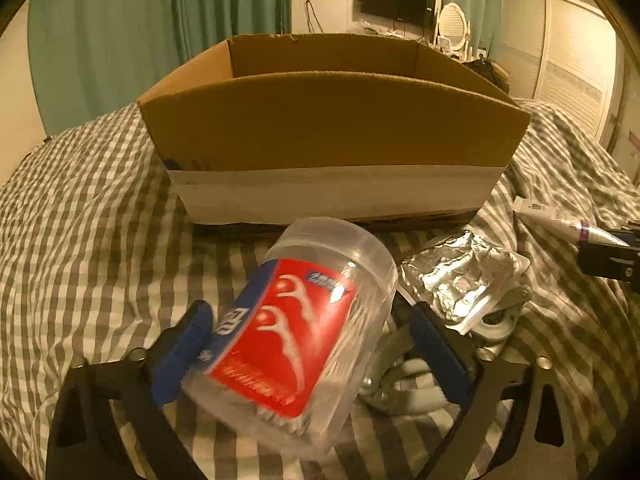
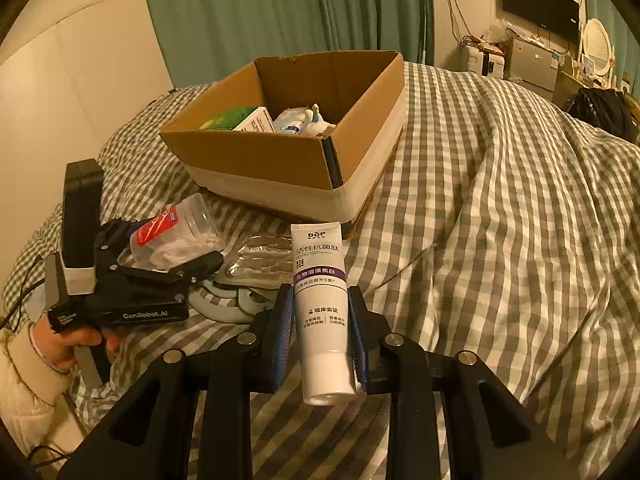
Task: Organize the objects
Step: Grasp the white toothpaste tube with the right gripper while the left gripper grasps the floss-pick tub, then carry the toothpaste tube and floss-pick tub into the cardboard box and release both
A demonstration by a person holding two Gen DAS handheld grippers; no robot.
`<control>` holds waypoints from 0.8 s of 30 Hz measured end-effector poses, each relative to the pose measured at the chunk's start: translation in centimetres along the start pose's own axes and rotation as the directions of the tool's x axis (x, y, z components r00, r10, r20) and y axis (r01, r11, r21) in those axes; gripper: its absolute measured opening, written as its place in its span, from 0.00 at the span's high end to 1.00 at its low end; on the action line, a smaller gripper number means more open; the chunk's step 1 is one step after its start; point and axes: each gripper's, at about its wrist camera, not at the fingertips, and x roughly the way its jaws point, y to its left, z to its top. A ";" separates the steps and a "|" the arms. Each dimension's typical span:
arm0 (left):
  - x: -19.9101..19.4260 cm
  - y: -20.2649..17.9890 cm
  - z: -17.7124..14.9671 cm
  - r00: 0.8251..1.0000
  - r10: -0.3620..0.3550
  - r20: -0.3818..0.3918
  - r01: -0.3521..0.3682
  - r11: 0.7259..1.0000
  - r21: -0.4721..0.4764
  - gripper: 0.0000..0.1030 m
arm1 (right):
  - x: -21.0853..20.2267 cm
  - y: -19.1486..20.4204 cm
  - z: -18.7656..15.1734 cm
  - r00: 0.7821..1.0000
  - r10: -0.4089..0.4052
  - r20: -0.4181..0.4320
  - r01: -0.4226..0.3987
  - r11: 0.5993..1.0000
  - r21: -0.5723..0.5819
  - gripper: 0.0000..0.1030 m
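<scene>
A: What's the biggest thing there?
B: The checked bedspread, grey and white, rumpled. On it stands an open cardboard box with a white band round its base. Everything else I'll place from that box.
A: What's in it?
B: A green packet and some white items, seen from the right wrist view only.
A: And in front of the box?
B: Just before its near wall, a clear plastic jar with a red and blue floss-pick label, tilted toward the box. The left gripper has its blue pads pressed on the jar's two sides, off the bedspread.
A: The right one?
B: The right gripper is pinching a white toothpaste tube with a purple band, cap nearest the camera, crimped end pointing at the box's near corner.
A: Anything smaller?
B: A crumpled foil packet beside the jar, before the box, lying over a pale grey ring-shaped thing.
</scene>
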 end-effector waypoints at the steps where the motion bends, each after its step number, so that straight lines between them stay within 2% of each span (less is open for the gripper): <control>1: -0.3 -0.1 -0.2 1.000 -0.002 -0.002 0.002 1.000 0.003 0.20 | -0.1 0.2 -0.1 1.000 0.002 0.003 -0.002 1.000 -0.005 0.75; 3: -1.2 0.0 -0.8 1.000 0.001 -0.008 -0.001 1.000 0.006 0.33 | -0.1 0.5 -0.4 1.000 -0.004 0.009 0.005 1.000 -0.026 0.75; 4: -1.8 0.1 -1.1 1.000 -0.008 -0.013 0.008 1.000 -0.002 0.34 | 0.0 0.6 -0.7 1.000 -0.015 0.009 0.015 0.999 -0.037 0.75; 9: -5.4 0.1 -2.6 1.000 -0.022 0.002 0.022 0.997 -0.075 0.36 | -0.6 1.1 -1.8 1.000 -0.019 -0.012 0.018 1.000 -0.019 0.75; 16: -10.0 -1.5 -4.4 1.000 -0.006 0.018 0.008 0.994 -0.107 0.37 | -4.1 3.9 -2.4 0.999 0.008 0.036 -0.006 0.999 -0.050 0.75; 19: -11.9 -1.9 -4.2 1.000 0.011 0.027 -0.009 0.995 -0.104 0.38 | -6.0 4.9 -2.5 0.998 0.027 0.065 -0.022 0.997 -0.069 0.75; 24: -14.0 -2.8 -2.2 0.997 0.061 0.047 -0.056 0.993 -0.105 0.39 | -9.0 5.5 -1.6 0.990 0.042 0.132 -0.029 0.994 -0.103 0.75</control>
